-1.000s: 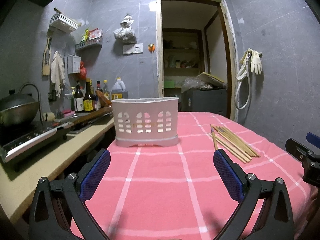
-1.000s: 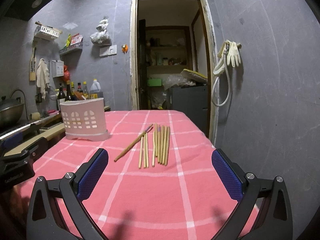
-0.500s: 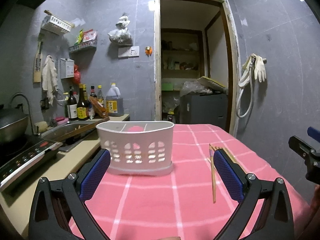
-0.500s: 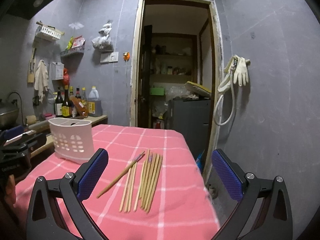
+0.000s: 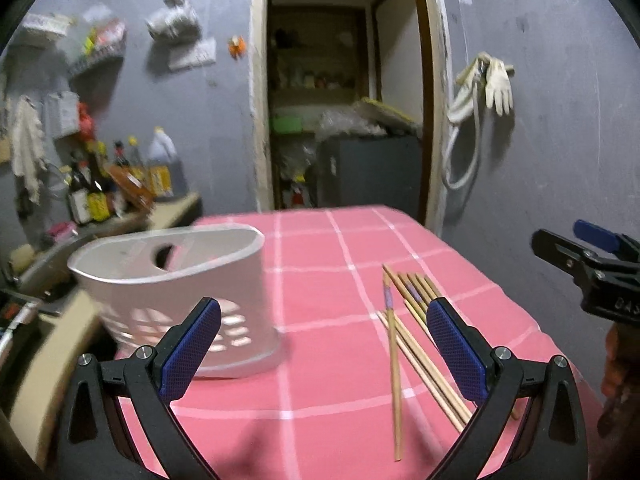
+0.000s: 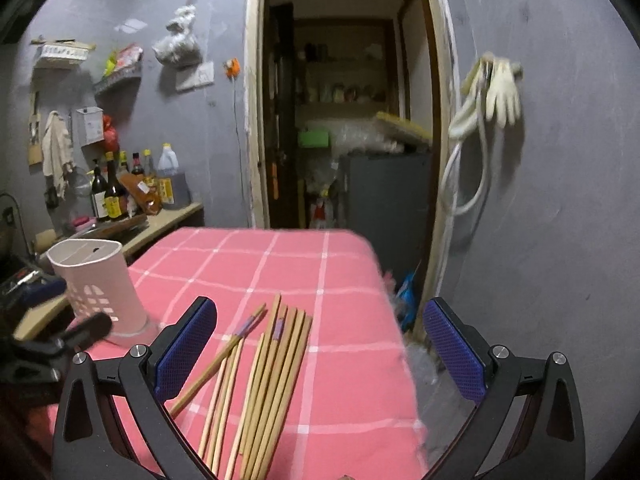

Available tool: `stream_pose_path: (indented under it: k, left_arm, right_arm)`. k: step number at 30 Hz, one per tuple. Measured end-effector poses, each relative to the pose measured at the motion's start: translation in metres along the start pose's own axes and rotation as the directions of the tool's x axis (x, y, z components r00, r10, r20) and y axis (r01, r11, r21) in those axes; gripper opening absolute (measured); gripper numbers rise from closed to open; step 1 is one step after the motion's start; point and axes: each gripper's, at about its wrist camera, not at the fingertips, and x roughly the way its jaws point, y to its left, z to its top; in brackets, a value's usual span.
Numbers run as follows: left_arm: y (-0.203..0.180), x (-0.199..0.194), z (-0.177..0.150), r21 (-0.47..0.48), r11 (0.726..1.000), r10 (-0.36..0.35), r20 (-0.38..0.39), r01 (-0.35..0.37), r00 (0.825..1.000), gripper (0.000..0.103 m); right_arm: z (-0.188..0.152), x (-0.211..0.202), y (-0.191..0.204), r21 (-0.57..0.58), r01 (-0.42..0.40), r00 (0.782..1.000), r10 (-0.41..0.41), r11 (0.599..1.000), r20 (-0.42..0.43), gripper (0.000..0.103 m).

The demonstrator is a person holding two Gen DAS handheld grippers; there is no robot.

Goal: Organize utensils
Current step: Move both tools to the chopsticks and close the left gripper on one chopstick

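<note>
A white slotted utensil holder (image 5: 176,292) stands upright on the pink checked tablecloth (image 5: 316,248), just beyond my left gripper's left finger. Several wooden chopsticks (image 5: 416,344) lie loose on the cloth to its right, partly behind the right finger. My left gripper (image 5: 320,348) is open and holds nothing. In the right wrist view the chopsticks (image 6: 264,376) lie between the fingers of my right gripper (image 6: 320,352), which hangs open above them. The holder (image 6: 98,288) sits far left there. The right gripper's body (image 5: 592,268) shows at the right edge of the left wrist view.
A counter with bottles (image 6: 120,196) and a stove runs along the left of the table. The table's far edge faces an open doorway (image 6: 344,128). Its right edge (image 6: 400,344) drops to the floor by a grey wall with hanging gloves (image 6: 496,88).
Both grippers have moved forward and tilted down over the table. The holder and chopsticks now appear much closer. The jaws stay open.
</note>
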Motion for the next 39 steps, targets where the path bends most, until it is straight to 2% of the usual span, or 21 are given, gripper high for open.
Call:
stream_pose_path:
  k: [2, 4, 6, 7, 12, 13, 15, 17, 20, 23, 29, 33, 39]
  left_arm:
    - [-0.003, 0.014, 0.000, -0.001, 1.000, -0.026, -0.038, 0.026, 0.999, 0.101]
    - [-0.004, 0.028, -0.002, -0.009, 0.999, -0.054, -0.081, 0.054, 0.995, 0.100]
    - [-0.006, 0.042, -0.003, -0.006, 0.997, -0.077, -0.121, 0.077, 0.990, 0.100]
    - [-0.007, 0.049, -0.002, 0.000, 0.997, -0.083, -0.138, 0.083, 0.987, 0.097]
    - [-0.013, 0.083, -0.002, -0.010, 0.991, -0.134, -0.235, 0.136, 0.963, 0.077]
    - [-0.014, 0.089, -0.002, -0.014, 0.989, -0.145, -0.252, 0.146, 0.957, 0.070]
    - [-0.016, 0.101, -0.003, -0.022, 0.986, -0.167, -0.287, 0.168, 0.943, 0.059]
    - [-0.016, 0.110, -0.005, -0.034, 0.982, -0.187, -0.316, 0.186, 0.930, 0.045]
    - [-0.016, 0.119, -0.008, -0.053, 0.978, -0.208, -0.356, 0.203, 0.911, 0.028]
    - [-0.014, 0.125, -0.012, -0.067, 0.975, -0.222, -0.390, 0.213, 0.894, 0.019]
    - [-0.012, 0.126, -0.015, -0.064, 0.980, -0.197, -0.421, 0.188, 0.885, 0.010]
    - [-0.009, 0.128, -0.014, -0.087, 0.979, -0.203, -0.433, 0.184, 0.878, 0.008]
    - [-0.013, 0.140, -0.008, -0.094, 0.980, -0.197, -0.465, 0.173, 0.863, 0.009]
  right_arm:
    - [-0.001, 0.013, -0.006, 0.019, -0.021, 0.999, 0.021, 1.000, -0.035, 0.103]
    - [-0.003, 0.023, -0.009, 0.027, -0.033, 0.998, 0.035, 0.999, -0.060, 0.098]
    - [-0.005, 0.035, -0.011, 0.034, -0.044, 0.994, 0.047, 0.998, -0.098, 0.089]
    - [-0.007, 0.042, -0.012, 0.037, -0.050, 0.991, 0.054, 0.998, -0.126, 0.087]
    - [-0.014, 0.070, -0.019, 0.047, -0.062, 0.971, 0.071, 0.997, -0.226, 0.071]
    - [-0.015, 0.076, -0.020, 0.045, -0.064, 0.966, 0.073, 0.997, -0.248, 0.069]
    - [-0.018, 0.086, -0.020, 0.040, -0.073, 0.955, 0.082, 0.996, -0.286, 0.057]
    - [-0.020, 0.095, -0.019, 0.038, -0.083, 0.944, 0.091, 0.996, -0.317, 0.050]
    - [-0.022, 0.107, -0.016, 0.032, -0.102, 0.928, 0.106, 0.994, -0.358, 0.044]
    - [-0.024, 0.115, -0.013, 0.019, -0.110, 0.914, 0.109, 0.994, -0.391, 0.039]
    - [-0.028, 0.128, -0.010, 0.014, -0.113, 0.890, 0.108, 0.993, -0.444, 0.033]
    - [-0.029, 0.137, -0.006, -0.001, -0.113, 0.870, 0.099, 0.994, -0.482, 0.031]
    - [-0.027, 0.147, 0.003, -0.037, -0.090, 0.853, 0.058, 0.995, -0.519, 0.032]
